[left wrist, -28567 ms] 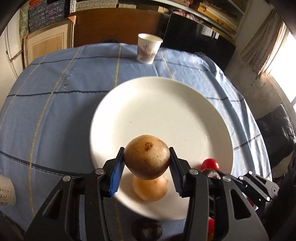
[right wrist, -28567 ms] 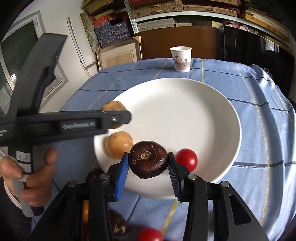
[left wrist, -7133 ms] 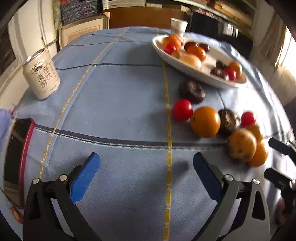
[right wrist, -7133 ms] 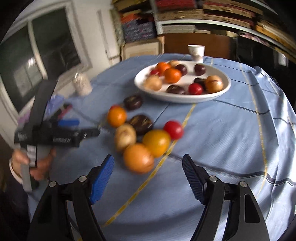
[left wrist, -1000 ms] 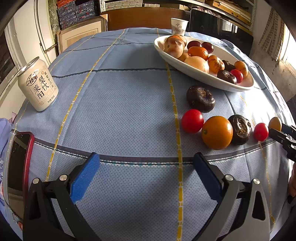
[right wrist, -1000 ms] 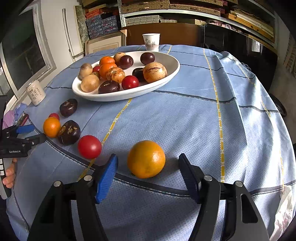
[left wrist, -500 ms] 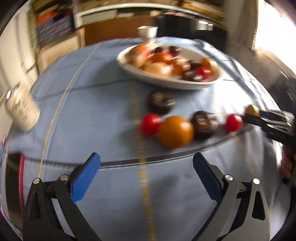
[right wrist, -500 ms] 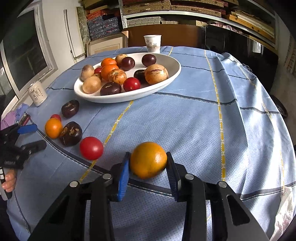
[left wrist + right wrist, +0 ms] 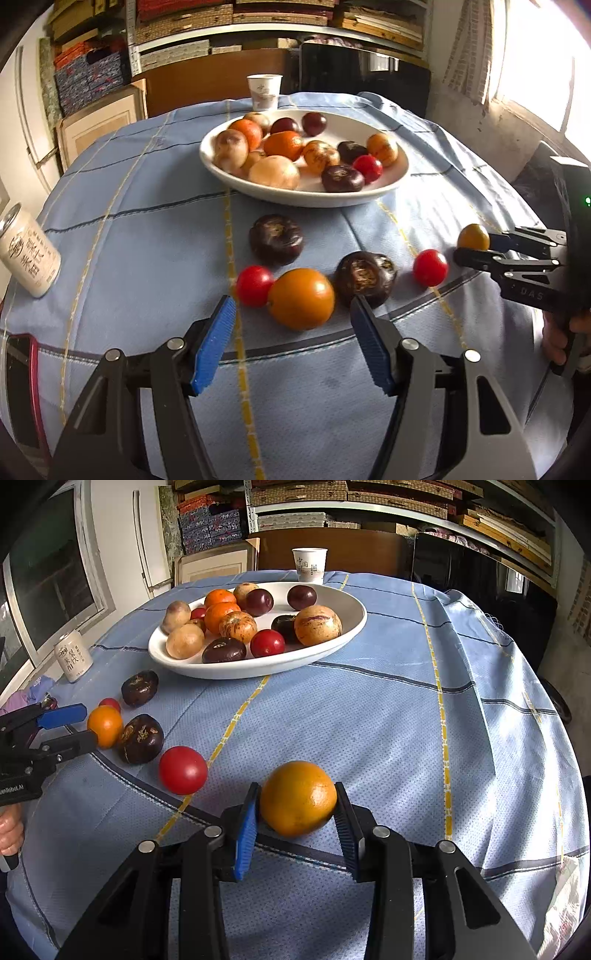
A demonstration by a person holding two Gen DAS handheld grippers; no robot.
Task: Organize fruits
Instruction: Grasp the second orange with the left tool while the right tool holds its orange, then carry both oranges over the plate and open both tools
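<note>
The right gripper squeezes an orange near the table's front edge, ready to carry it to the far white plate, while the left gripper has just been closing around another orange, not touching it yet.

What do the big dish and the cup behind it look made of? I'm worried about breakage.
The dish looks like glazed white ceramic: thick rim, glossy highlights; hard plastic can't be ruled out. The cup looks like matte paper: thin tapered wall, rolled lip, printed characters.
</note>
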